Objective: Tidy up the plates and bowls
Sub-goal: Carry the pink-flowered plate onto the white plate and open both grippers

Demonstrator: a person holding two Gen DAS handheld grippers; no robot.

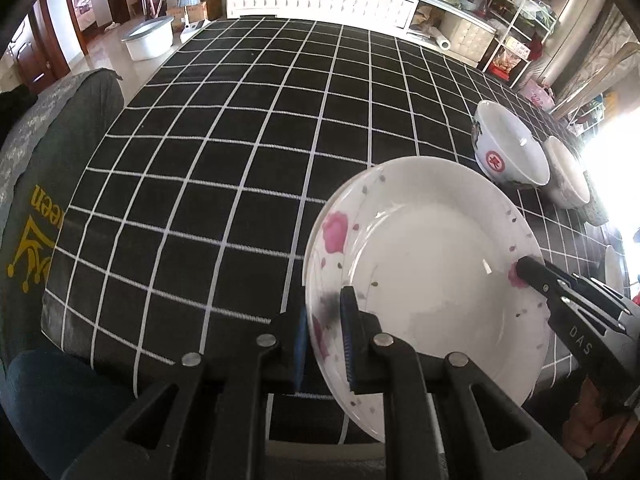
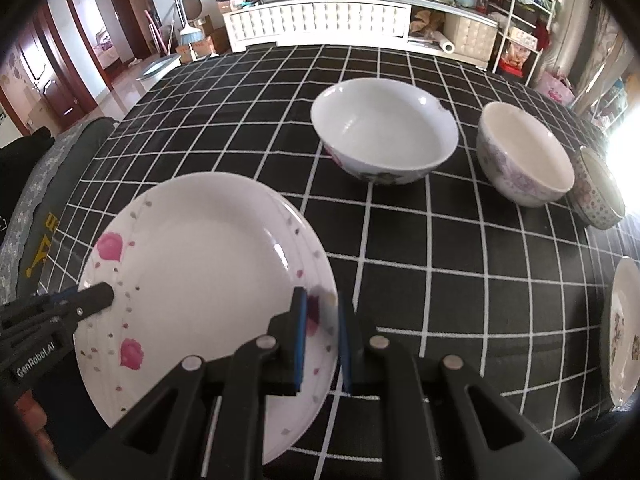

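A white plate with pink flowers (image 1: 428, 264) (image 2: 200, 264) is held by both grippers at opposite rims, over the near part of the black checked tablecloth (image 1: 240, 160) (image 2: 420, 260). My left gripper (image 1: 324, 312) is shut on the plate's left rim and shows in the right wrist view as a black tip (image 2: 100, 298). My right gripper (image 2: 322, 308) is shut on the plate's right rim and shows in the left wrist view (image 1: 524, 268). A second rim line shows under the plate's edge; I cannot tell whether it is another plate.
A plain white bowl (image 2: 384, 132) (image 1: 508, 148), a lilac-patterned bowl (image 2: 524, 152) (image 1: 566, 172) and a small dotted bowl (image 2: 600, 196) stand farther back to the right. Another plate (image 2: 624, 332) lies at the right edge. A grey cushion (image 1: 40, 200) borders the table's left side.
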